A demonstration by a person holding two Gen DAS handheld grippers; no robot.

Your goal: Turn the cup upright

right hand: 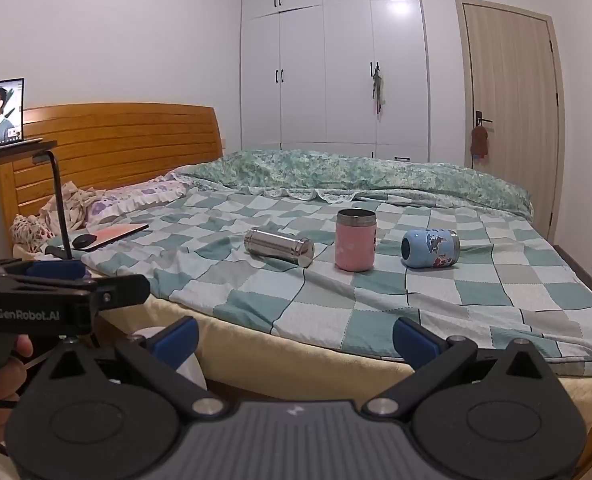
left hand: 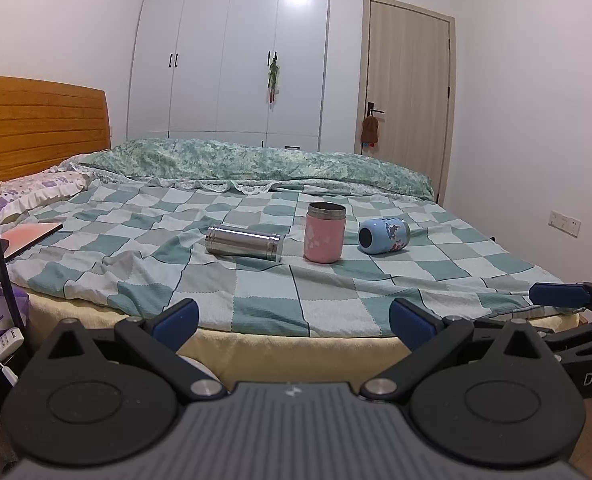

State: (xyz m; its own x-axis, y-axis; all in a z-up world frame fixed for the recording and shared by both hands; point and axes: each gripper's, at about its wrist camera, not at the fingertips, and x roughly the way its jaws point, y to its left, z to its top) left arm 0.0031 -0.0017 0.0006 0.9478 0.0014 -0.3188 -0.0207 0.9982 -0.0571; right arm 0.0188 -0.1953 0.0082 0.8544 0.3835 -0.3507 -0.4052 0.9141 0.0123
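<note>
**Shiny, pink and blue cups on the bed**

Shiny metal is what we see first: a silver cup lies on its side on the bed. It is a smooth tube with ridged ends. Just beside it a pink cup stands upright, with a steel rim and pale flower prints. Near that, a blue cup lies on its side. It is round like a barrel, with small pictures on it, and its dark mouth faces us.

The bed has a soft checked sheet in green, grey and white.

Our left hand-held gripper is wide open and holds nothing. Our right hand-held gripper is wide open too, with nothing in it. Both have black arms and blue pads, and both are well apart from the cups.

We read "GenRobot.AI" on the left one, seen from the right wrist, and "DAS" on the right one, seen from the left wrist.
</note>
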